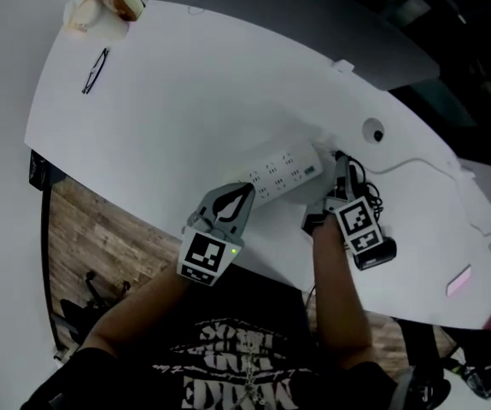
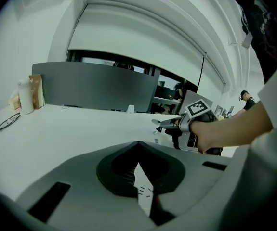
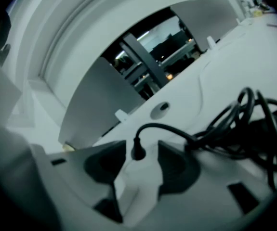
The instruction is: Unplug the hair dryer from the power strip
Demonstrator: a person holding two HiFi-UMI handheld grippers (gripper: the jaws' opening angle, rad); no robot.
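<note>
White table [image 1: 185,84], plug [image 3: 137,153] in power strip [image 1: 283,173]

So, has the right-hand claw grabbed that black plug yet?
No, the plug stands between the jaws of the right gripper, which are apart and not pressing it.

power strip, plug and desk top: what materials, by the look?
Power strip: likely hard moulded plastic, white, smooth semi-matte; crisp socket cut-outs. Plug and cord: black, matte, probably rubbery PVC; the cord bends in loose loops. Desk top: white, smooth, low-sheen, laminate or painted board; can't tell which.
</note>
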